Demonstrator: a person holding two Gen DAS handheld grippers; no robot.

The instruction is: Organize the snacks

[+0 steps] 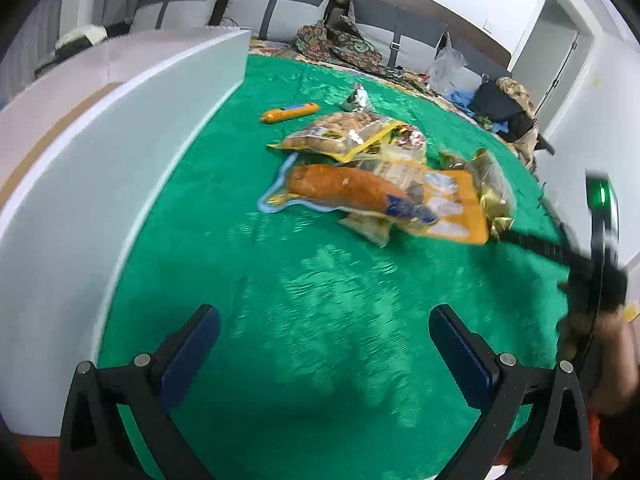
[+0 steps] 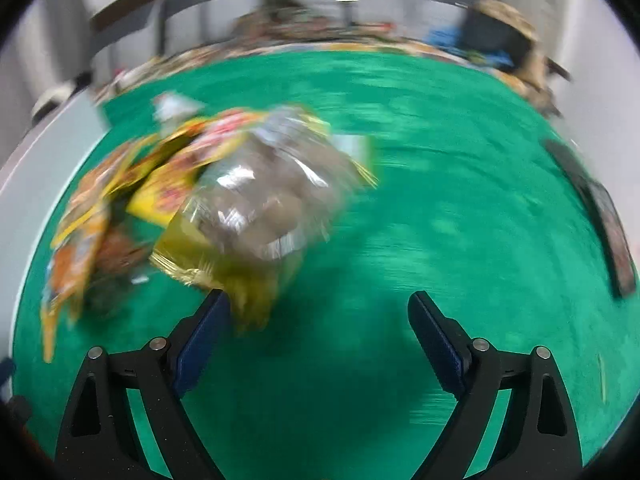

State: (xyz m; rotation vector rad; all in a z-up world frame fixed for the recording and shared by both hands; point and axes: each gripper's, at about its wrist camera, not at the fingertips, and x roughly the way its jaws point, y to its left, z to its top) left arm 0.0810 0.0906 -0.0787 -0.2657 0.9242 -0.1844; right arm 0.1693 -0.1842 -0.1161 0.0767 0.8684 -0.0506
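Note:
A pile of snack bags (image 1: pixel 384 184) lies on the green cloth (image 1: pixel 320 300): an orange bread-like pack (image 1: pixel 348 190), a yellow-edged bag (image 1: pixel 344 136) and a clear gold-trimmed bag (image 1: pixel 492 188). An orange sausage stick (image 1: pixel 290 113) and a silver wrapper (image 1: pixel 358 98) lie behind. My left gripper (image 1: pixel 324 324) is open and empty, short of the pile. My right gripper (image 2: pixel 320 312) is open; the blurred clear gold bag (image 2: pixel 260 208) lies just ahead of its left finger (image 2: pixel 208 328). The right gripper also shows in the left wrist view (image 1: pixel 592 264).
A white box wall (image 1: pixel 120 168) runs along the left of the cloth. A dark flat object (image 2: pixel 608 216) lies at the right edge. Sofa cushions (image 1: pixel 280 8), clothes and bags (image 1: pixel 500 100) lie behind the cloth.

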